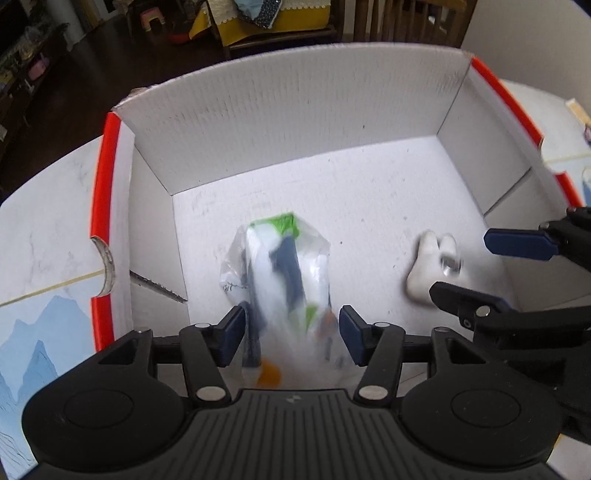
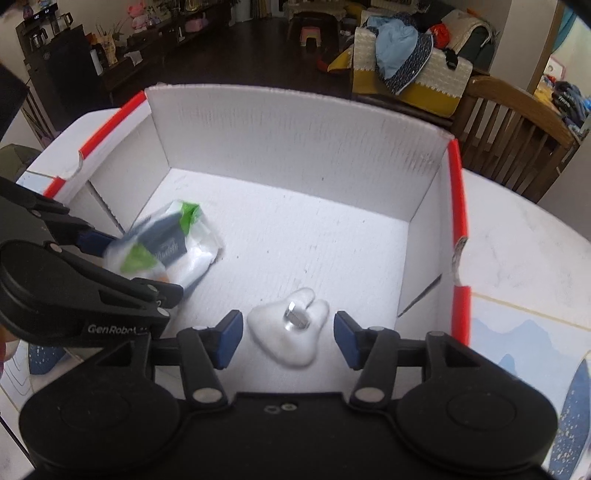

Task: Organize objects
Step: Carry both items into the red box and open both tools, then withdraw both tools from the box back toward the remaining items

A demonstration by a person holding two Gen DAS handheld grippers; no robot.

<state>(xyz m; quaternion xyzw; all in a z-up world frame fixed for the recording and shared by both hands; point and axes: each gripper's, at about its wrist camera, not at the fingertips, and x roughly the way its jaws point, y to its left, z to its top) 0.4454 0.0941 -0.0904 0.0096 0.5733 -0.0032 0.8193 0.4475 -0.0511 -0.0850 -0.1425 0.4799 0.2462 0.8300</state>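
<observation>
Cluttered living room behind, a white corrugated box with red edges [image 2: 458,192] sits on the desk; both grippers [image 1: 291,336] [image 2: 288,339] stand open, straddling a clear plastic snack packet [image 1: 284,273] and white plug adapter [image 2: 291,328] inside. Withdrawing could snag the loose, blurred packet.

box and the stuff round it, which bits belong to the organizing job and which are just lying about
Job:
box
plastic packet, between the open left jaws
white rabbit-shaped piece, between the open right jaws

Lying about:
wooden chair
pile of clothes
small stool
</observation>
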